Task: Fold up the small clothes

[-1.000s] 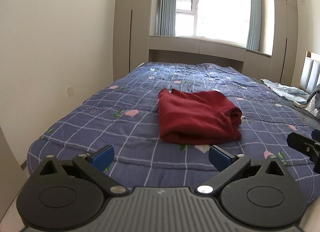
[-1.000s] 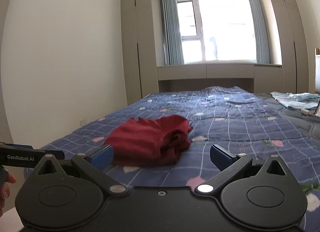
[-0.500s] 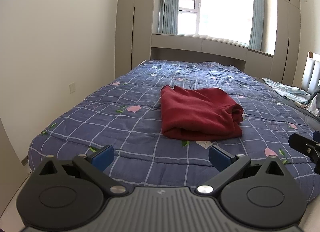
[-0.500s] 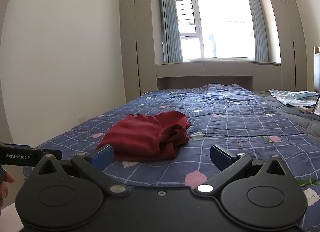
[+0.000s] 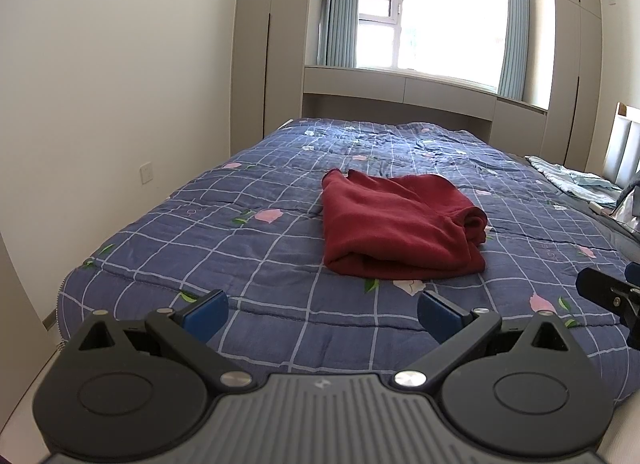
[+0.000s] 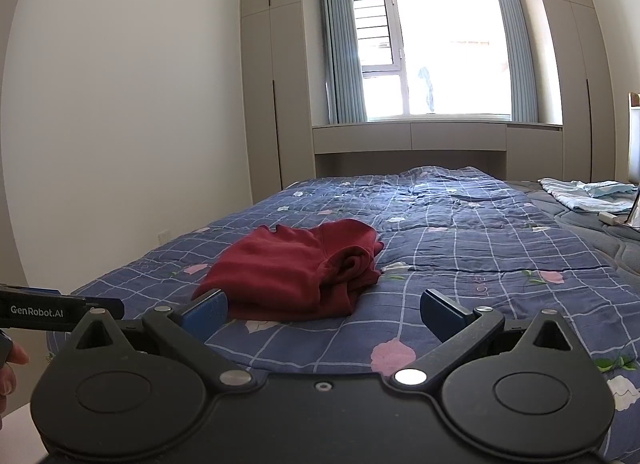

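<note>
A dark red garment (image 5: 396,227) lies folded into a thick bundle on the blue checked quilt (image 5: 224,223), with its rolled edge to the right. My left gripper (image 5: 322,310) hovers open near the bed's foot, well short of the garment, with nothing between its blue pads. In the right wrist view the same red garment (image 6: 296,268) sits ahead and left of centre. My right gripper (image 6: 324,308) is open and empty too, its left pad just in front of the bundle's near edge.
Pale blue clothes (image 6: 584,193) lie at the bed's far right side. A white wall (image 5: 100,103) runs along the left. Wardrobes and a window bench (image 6: 408,139) stand beyond the bed. The other gripper's body (image 6: 44,310) and a hand show at the left.
Both grippers have drawn back and tilted up a little, so the red garment looks lower and farther away. The garment has not moved. Both stay open.
</note>
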